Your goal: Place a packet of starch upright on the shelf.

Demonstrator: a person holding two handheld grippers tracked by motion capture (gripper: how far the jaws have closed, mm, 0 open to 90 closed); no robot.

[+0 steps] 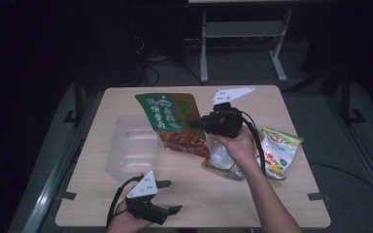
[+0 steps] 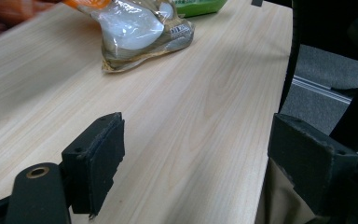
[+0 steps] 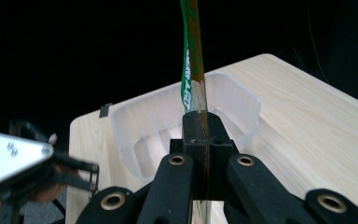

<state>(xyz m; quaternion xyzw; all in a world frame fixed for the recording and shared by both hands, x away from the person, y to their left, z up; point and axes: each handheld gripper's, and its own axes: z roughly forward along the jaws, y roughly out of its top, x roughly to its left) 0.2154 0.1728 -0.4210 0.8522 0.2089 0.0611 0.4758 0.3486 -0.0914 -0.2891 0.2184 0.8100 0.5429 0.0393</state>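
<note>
Nearest the camera in the high view, the left gripper [image 1: 167, 196] rests low over the near edge of the table [image 1: 272, 204], its jaws spread wide with nothing between them. Its own view looks across bare wood toward a clear packet [image 2: 140, 32] lying farther off. That idle, open pose reads as waiting, kept out of the other hand's way.

Farther in and to the right, the right gripper [image 1: 194, 122] is clamped tight on the edge of a flat green pouch [image 1: 172, 121], with a picture of red food at its lower end. In the right gripper view the pads are pressed together on the thin film [image 3: 193, 60], which rises edge-on from between them. Pinching the rim lets the limp bag hang as a sheet, clear of the table and easy to steer.

The pouch hangs over the right side of the clear plastic bin [image 1: 131, 145], which sits left of centre, so it looks bound for that bin.

A green and white snack bag [image 1: 279, 153] and the clear packet [image 1: 221, 158] lie on the right, near the holding hand, probably next in line.
</note>
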